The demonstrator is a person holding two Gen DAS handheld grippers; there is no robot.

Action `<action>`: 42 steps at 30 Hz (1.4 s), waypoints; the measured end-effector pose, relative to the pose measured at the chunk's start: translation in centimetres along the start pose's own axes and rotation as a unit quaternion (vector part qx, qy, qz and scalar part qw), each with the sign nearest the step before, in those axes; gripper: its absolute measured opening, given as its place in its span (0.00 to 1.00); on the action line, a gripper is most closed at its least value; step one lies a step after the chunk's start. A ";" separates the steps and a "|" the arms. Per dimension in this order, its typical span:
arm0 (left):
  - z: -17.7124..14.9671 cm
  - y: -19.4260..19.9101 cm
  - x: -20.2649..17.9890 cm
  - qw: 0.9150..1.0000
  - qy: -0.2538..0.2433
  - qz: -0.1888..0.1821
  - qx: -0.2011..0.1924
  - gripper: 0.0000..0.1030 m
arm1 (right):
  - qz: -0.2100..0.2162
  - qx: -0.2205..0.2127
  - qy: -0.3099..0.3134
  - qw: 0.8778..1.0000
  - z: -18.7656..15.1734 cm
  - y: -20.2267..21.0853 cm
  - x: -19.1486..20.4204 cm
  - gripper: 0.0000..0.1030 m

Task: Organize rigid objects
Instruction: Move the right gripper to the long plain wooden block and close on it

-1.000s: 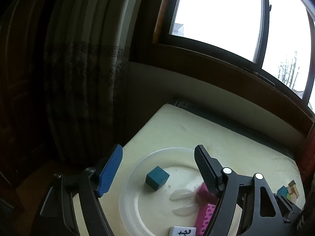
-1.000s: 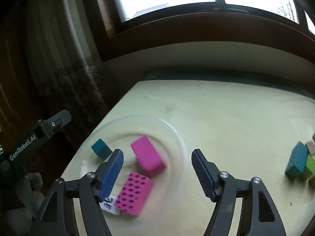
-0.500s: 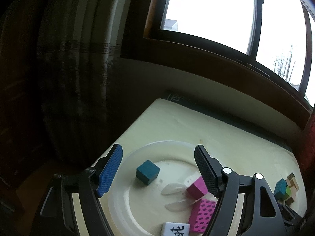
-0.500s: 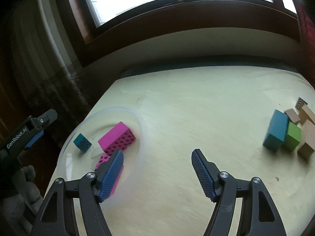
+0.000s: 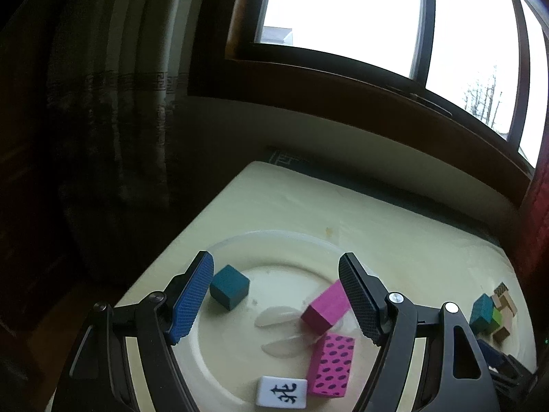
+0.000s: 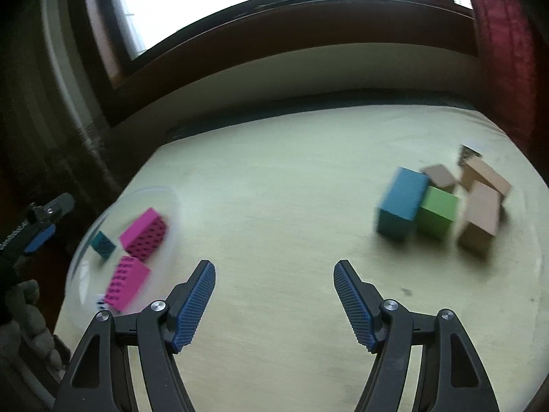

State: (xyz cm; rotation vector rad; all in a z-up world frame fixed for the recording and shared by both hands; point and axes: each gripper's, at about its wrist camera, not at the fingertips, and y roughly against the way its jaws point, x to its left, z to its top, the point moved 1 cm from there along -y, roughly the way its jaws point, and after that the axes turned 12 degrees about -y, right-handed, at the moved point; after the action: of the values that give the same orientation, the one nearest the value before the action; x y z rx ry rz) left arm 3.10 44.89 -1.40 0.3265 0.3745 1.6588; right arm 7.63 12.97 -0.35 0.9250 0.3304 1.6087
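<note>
1. Left wrist view: our left gripper (image 5: 276,300), fingers spread and empty, has drifted over the clear plate (image 5: 274,237); the teal cube (image 5: 229,286), two pink blocks and mahjong tile (image 5: 282,391) stay inside.
2. Right wrist view: our right gripper (image 6: 274,304), parted and empty, has swung away from the plate toward the wooden blocks (image 6: 442,202).

I see pale cream tabletop (image 6: 291,178) under dark wood-framed window (image 5: 343,10), bright overcast daylight outside. Dim patterned curtain (image 5: 113,103) left, red curtain (image 6: 504,51) right. Bare tree (image 5: 483,99) beyond glass.
</note>
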 end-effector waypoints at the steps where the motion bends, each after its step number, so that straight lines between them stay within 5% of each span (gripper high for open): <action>1: 0.0 0.0 -0.2 1.000 -0.002 -0.002 0.000 0.74 | -0.007 -0.002 -0.006 1.000 0.1 0.2 -0.9 0.73; 22: -1.5 0.3 -6.4 0.997 -0.064 -0.039 0.027 0.74 | -0.083 -0.035 -0.030 0.995 3.5 3.5 -13.3 0.76; 34: -2.0 1.0 -11.0 0.991 -0.110 -0.065 0.039 0.74 | -0.078 -0.009 0.053 0.995 6.0 -0.1 -13.7 0.78; 42: -2.4 1.0 -13.3 0.988 -0.125 -0.078 0.052 0.74 | -0.063 0.001 0.083 0.995 7.5 -1.3 -14.5 0.91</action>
State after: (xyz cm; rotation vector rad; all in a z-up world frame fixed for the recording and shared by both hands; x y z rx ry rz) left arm 2.76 31.42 -3.12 0.5633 0.2906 1.4280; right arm 13.81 -2.10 -1.86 0.7583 0.4958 1.5727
